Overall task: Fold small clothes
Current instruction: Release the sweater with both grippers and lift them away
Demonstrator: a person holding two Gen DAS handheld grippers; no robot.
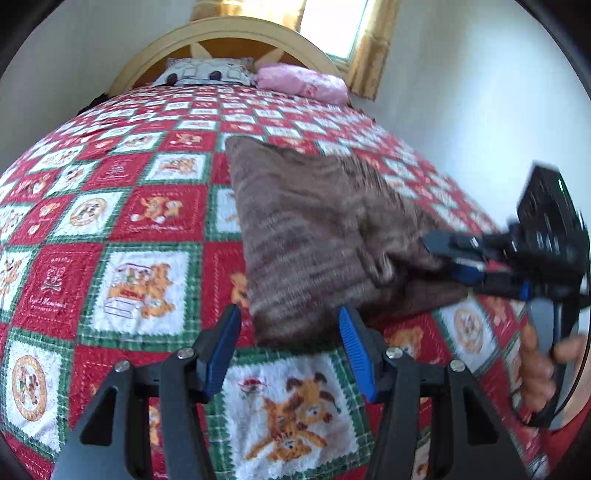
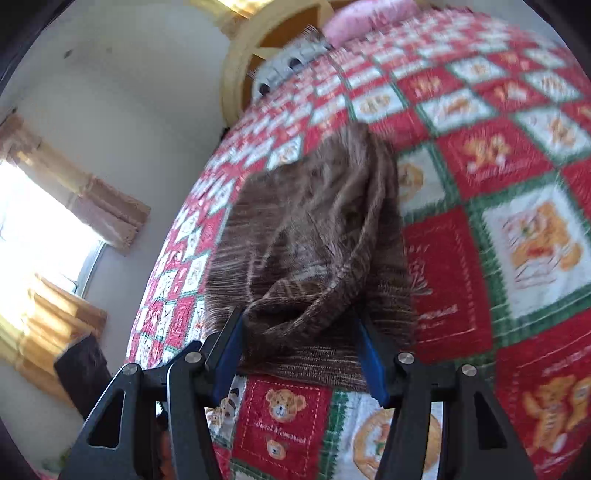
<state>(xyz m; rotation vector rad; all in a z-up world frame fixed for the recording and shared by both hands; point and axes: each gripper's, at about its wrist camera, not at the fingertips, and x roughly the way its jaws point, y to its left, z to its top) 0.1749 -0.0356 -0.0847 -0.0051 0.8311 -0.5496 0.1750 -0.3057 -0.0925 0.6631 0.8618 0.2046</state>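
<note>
A small brown striped knit garment (image 1: 310, 229) lies on the bed quilt (image 1: 147, 229). My left gripper (image 1: 290, 314) is open, with the garment's near edge just beyond and between its blue fingers. My right gripper (image 1: 436, 254) shows at the right of the left wrist view, fingers at the garment's raised right edge. In the right wrist view the garment (image 2: 314, 236) is bunched and a fold lies between the wide-apart fingers of the right gripper (image 2: 299, 325). The right jaws stand open around the fold, not pinching it.
The red, green and white teddy-bear quilt (image 2: 480, 184) covers the whole bed. Pillows, one grey-white (image 1: 207, 72) and one pink (image 1: 303, 81), lie against the headboard (image 1: 236, 33). Walls and curtained windows (image 2: 44, 229) surround the bed.
</note>
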